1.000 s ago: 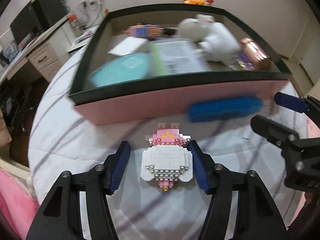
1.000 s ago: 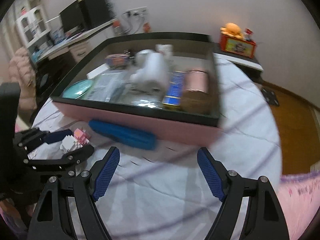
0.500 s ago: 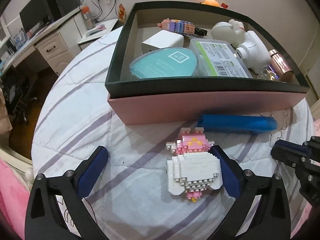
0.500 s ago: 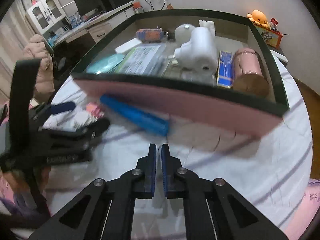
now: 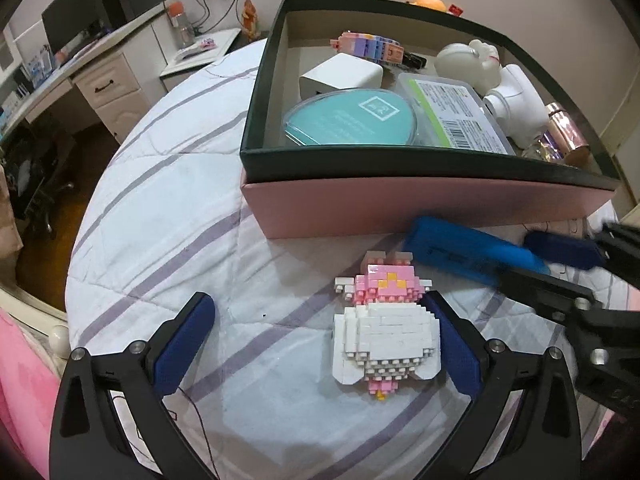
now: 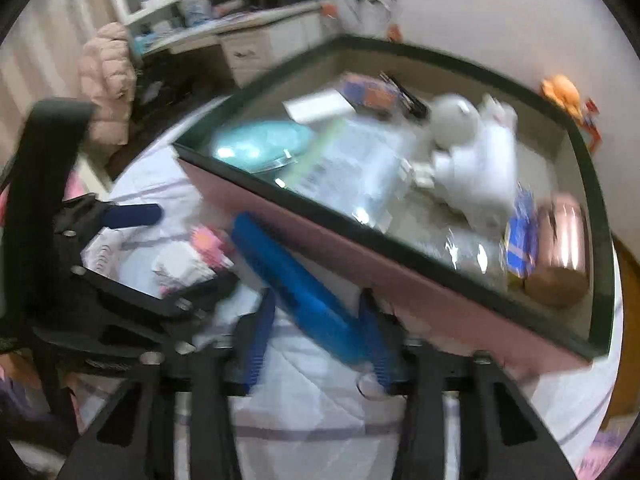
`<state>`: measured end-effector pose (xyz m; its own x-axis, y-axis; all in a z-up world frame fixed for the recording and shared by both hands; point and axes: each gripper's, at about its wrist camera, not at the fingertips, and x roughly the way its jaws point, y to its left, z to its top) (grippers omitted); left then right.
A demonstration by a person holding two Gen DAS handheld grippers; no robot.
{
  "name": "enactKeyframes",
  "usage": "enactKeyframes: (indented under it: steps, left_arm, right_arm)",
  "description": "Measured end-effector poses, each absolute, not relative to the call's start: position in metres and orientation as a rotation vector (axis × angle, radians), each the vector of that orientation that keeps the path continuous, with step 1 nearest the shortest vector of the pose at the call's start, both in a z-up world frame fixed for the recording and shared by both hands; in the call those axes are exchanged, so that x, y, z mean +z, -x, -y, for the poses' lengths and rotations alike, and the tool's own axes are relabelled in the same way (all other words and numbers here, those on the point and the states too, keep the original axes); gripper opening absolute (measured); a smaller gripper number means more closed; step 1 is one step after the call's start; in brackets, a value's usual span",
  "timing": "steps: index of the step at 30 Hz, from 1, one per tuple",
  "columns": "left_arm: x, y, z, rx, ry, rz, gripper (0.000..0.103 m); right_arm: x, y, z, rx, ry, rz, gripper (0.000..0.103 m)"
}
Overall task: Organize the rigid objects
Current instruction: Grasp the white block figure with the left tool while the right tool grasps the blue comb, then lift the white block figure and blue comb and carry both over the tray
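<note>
Beside the box's (image 5: 420, 210) pink front wall lies a blue case (image 6: 296, 280), stiff, smooth, likely light; take it mid-length. Right tongs (image 6: 320, 344) straddle it, opening, not pressing. Nearer, the fragile brick figure (image 5: 386, 344) sits between the wide-spread left tongs (image 5: 320, 344).
</note>
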<state>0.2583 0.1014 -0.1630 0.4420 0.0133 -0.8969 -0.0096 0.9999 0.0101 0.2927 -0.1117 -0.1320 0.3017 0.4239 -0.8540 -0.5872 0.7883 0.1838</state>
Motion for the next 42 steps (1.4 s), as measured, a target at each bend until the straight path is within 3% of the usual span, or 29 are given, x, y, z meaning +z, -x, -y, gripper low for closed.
enactKeyframes:
  steps: [8, 11, 14, 16, 19, 21, 22, 23, 33, 42]
  left_arm:
    - [-0.163, -0.254, -0.097, 0.013, -0.01, -1.115, 0.103]
    - [-0.163, -0.254, -0.097, 0.017, -0.005, -1.122, 0.103]
    - [-0.163, -0.253, -0.096, 0.016, -0.012, -1.127, 0.103]
    - [-0.163, -0.253, -0.096, 0.016, -0.003, -1.125, 0.103]
    - [-0.163, -0.247, -0.091, 0.007, -0.015, -1.088, 0.103]
    - [-0.159, -0.242, -0.088, -0.035, -0.015, -1.063, 0.087]
    - [-0.157, -0.24, -0.086, -0.04, -0.019, -1.055, 0.069]
    - [-0.154, -0.238, -0.084, -0.033, -0.027, -1.054, 0.043]
    - [-0.138, -0.23, -0.081, -0.078, 0.004, -1.075, 0.044]
    - [-0.093, -0.208, -0.069, -0.065, -0.028, -0.963, 0.044]
  right_arm:
    - [-0.129, -0.253, 0.155, 0.522, 0.038, -1.128, 0.021]
    - [-0.13, -0.263, 0.15, 0.516, 0.046, -1.127, 0.022]
    - [-0.131, -0.273, 0.136, 0.526, 0.095, -1.112, 0.035]
    - [-0.137, -0.28, 0.127, 0.564, 0.092, -1.135, 0.035]
    - [-0.14, -0.277, 0.121, 0.542, 0.151, -1.11, 0.024]
    - [-0.142, -0.28, 0.133, 0.535, 0.065, -1.13, 0.018]
    - [-0.141, -0.28, 0.142, 0.526, 0.028, -1.133, 0.018]
    - [-0.14, -0.279, 0.148, 0.51, 0.01, -1.131, 0.017]
    - [-0.125, -0.271, 0.164, 0.461, -0.024, -1.063, 0.015]
    - [-0.077, -0.239, 0.191, 0.418, -0.068, -0.926, 0.015]
